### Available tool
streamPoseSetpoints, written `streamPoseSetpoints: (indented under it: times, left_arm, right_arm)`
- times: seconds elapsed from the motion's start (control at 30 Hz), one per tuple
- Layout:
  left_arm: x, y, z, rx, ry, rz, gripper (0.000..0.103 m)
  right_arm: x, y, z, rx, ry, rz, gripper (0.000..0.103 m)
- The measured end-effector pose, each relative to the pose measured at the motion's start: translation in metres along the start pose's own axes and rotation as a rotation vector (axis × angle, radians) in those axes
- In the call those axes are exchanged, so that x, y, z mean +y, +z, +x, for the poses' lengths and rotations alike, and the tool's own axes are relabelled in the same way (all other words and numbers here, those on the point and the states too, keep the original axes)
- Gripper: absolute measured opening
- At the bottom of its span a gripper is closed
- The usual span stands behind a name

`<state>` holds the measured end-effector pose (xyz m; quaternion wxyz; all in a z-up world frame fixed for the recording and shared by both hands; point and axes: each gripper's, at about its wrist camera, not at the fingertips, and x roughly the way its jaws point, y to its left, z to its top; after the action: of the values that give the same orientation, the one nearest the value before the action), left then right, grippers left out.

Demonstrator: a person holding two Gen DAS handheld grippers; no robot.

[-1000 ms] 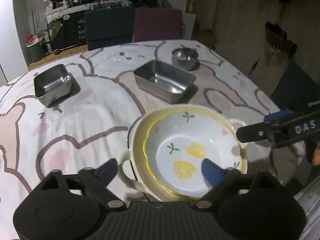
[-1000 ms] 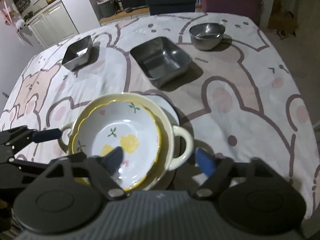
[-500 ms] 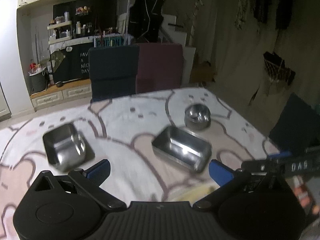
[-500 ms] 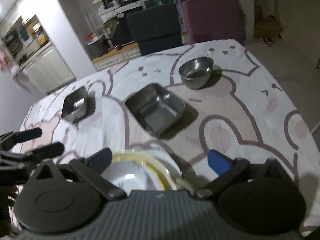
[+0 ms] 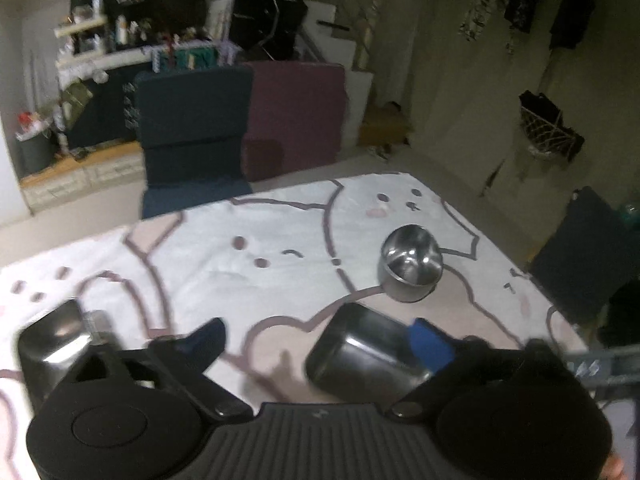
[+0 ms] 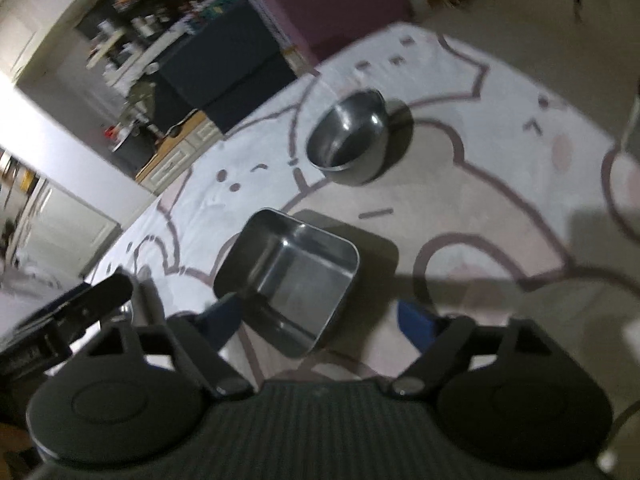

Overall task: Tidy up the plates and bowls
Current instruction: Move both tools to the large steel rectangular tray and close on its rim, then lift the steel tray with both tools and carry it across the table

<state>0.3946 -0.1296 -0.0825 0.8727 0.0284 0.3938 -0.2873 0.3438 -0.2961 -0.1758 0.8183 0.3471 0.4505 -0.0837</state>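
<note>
Right wrist view: my right gripper (image 6: 322, 320) hangs low over the rectangular steel tray (image 6: 286, 276) on the bear-print tablecloth (image 6: 480, 200), jaws spread and grasping nothing, the tray's near corner lying between the blue pads without visible contact. Beyond it stands the round steel bowl (image 6: 347, 136), well apart. In the left wrist view my left gripper (image 5: 316, 338) is likewise released and empty, its right pad in front of the same tray (image 5: 360, 350), with the small square steel dish (image 5: 56, 344) at the left edge. I judge the step to be reaching for the steel pieces; to do it well I would square the pads across one tray wall, settle the blur, then close on the rim rather than the corner. Both sets of jaws have just been narrowing with nothing gripped. A second ago both cameras looked down on the lemon-print bowl nested in its handled dish; now that stack is out of view.
</note>
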Motion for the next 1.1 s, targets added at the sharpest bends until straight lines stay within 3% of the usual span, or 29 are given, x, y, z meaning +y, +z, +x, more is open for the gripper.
streamPoseSetpoints:
  times: [0.07,0.27,0.5,0.6,0.63,0.73,0.9,1.1]
  left_arm:
    - [0.001,0.002,0.02,0.03,-0.037,-0.02,0.073]
    - [-0.002,-0.001,0.064,0.083,-0.044,0.0,0.064]
    - [0.004,-0.004,0.096,0.131,-0.036,0.008,0.052]
    - [0.006,-0.007,0.106,0.154,-0.042,0.001,0.038]
    - [0.006,-0.009,0.109,0.163,-0.045,0.0,0.028]
    - [0.007,-0.011,0.112,0.169,0.004,0.002,0.012]
    - [0.01,-0.012,0.099,0.165,-0.001,-0.046,0.01]
    - [0.016,-0.004,0.056,0.092,0.009,-0.111,0.008]
  right_arm:
    - [-0.005,0.002,0.011,0.026,0.004,0.049,0.073]
    - [-0.003,0.002,0.035,0.044,0.001,0.076,0.048]
    - [0.006,0.0,0.061,0.103,-0.036,0.043,0.035]
    - [0.004,0.003,0.065,0.095,-0.062,0.036,0.028]
    - [0.002,0.004,0.065,0.092,-0.07,0.033,0.025]
    - [-0.001,0.005,0.066,0.087,-0.078,0.013,0.016]
    - [-0.003,0.007,0.061,0.079,-0.083,-0.017,0.014]
    - [0.01,0.006,0.04,0.009,-0.048,-0.087,0.014]
